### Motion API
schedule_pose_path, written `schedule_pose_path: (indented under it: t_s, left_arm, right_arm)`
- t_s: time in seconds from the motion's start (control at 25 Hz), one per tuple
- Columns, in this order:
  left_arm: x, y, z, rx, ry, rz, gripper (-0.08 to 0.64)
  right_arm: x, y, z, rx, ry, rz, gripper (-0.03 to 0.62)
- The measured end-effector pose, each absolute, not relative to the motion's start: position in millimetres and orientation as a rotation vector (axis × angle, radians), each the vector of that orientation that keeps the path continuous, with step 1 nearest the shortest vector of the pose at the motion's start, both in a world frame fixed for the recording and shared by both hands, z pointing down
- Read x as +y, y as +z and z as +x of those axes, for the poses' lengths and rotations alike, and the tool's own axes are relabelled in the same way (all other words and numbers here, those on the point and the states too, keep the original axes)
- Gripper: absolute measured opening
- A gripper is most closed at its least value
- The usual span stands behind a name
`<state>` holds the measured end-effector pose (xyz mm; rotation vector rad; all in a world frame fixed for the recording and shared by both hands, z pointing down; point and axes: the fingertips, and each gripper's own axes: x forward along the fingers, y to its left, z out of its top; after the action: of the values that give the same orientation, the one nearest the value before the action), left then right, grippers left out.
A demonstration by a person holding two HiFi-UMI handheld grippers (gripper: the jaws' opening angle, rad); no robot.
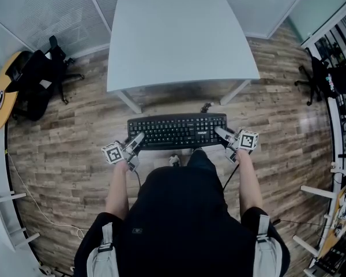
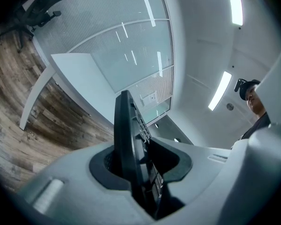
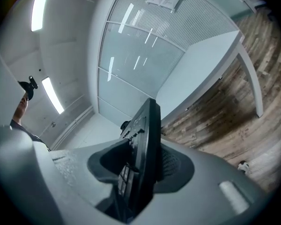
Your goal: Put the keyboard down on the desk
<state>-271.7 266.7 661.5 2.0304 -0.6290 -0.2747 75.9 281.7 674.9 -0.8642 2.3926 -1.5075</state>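
The left gripper [image 1: 138, 137] and right gripper [image 1: 219, 132] each pinch one end of the keyboard [image 1: 177, 131] (not set down yet), desk [image 1: 179, 39] at twelve o'clock.

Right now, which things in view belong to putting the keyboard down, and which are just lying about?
In the job: keyboard, desk, left gripper and right gripper, each clamped on a keyboard end.
Lying about: black chair at left, chair at right.

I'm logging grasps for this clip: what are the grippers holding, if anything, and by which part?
The black keyboard, held off the desk: the left gripper clamps its left end, the right gripper its right end.
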Motion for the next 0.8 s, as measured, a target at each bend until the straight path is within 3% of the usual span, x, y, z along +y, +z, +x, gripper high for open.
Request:
schedule_pose_path:
  t_s: [0.8]
  left_arm:
    - [188.3, 665.0, -217.9, -0.690, -0.210, 2.034, 0.134]
  right_arm:
    - [199.7, 694.7, 129.5, 2.353, -1.575, -0.879, 0.167]
